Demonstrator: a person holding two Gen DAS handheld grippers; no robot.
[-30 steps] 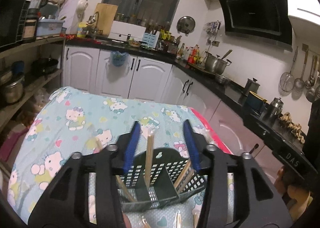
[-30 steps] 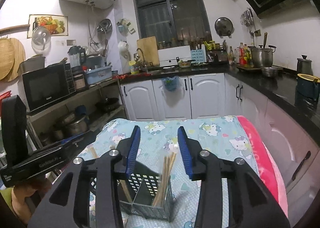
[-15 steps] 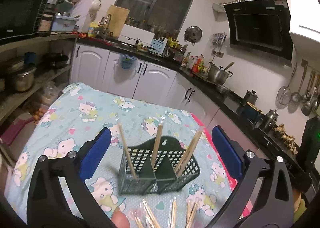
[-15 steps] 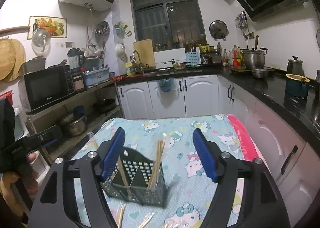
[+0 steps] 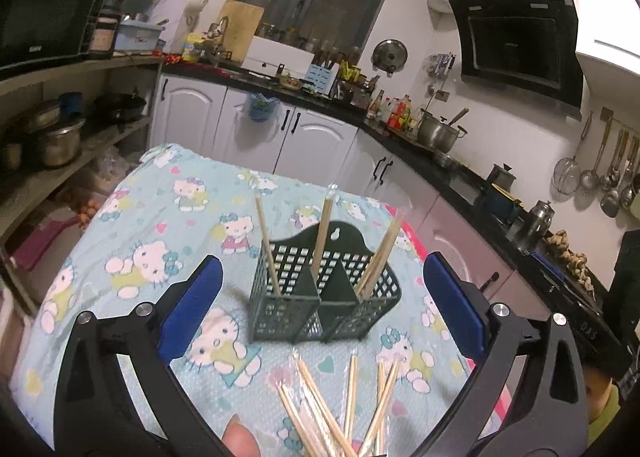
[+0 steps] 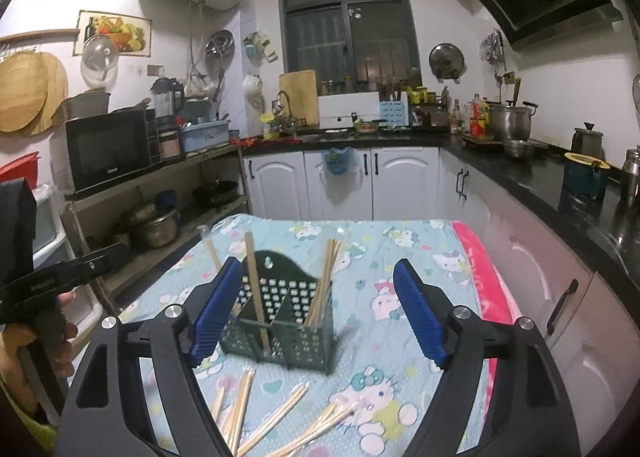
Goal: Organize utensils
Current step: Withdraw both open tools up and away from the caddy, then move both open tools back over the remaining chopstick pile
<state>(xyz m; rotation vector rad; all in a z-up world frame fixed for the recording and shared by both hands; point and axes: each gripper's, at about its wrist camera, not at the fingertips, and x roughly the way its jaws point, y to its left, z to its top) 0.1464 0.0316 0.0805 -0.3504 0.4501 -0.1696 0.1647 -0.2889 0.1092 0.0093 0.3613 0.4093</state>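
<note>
A dark green mesh utensil caddy (image 5: 324, 297) stands on the Hello Kitty tablecloth (image 5: 160, 241), with wooden chopsticks (image 5: 322, 233) upright in its compartments. It also shows in the right wrist view (image 6: 280, 321), with chopsticks (image 6: 326, 277) leaning in it. Loose wrapped chopsticks (image 5: 344, 405) lie on the cloth in front of the caddy and show in the right wrist view too (image 6: 280, 417). My left gripper (image 5: 320, 309) is wide open and empty, just short of the caddy. My right gripper (image 6: 316, 317) is wide open and empty, also facing it.
The table's right edge has a pink cloth strip (image 6: 480, 269). White cabinets (image 6: 340, 185) and a black counter (image 6: 560, 177) run behind and to the right. Shelves with pots (image 5: 52, 137) stand on the left. The left handle and hand (image 6: 36, 297) show at the right view's left edge.
Both grippers have opened from nearly shut to wide open and pulled back from the caddy, so the loose chopsticks in front now show.
</note>
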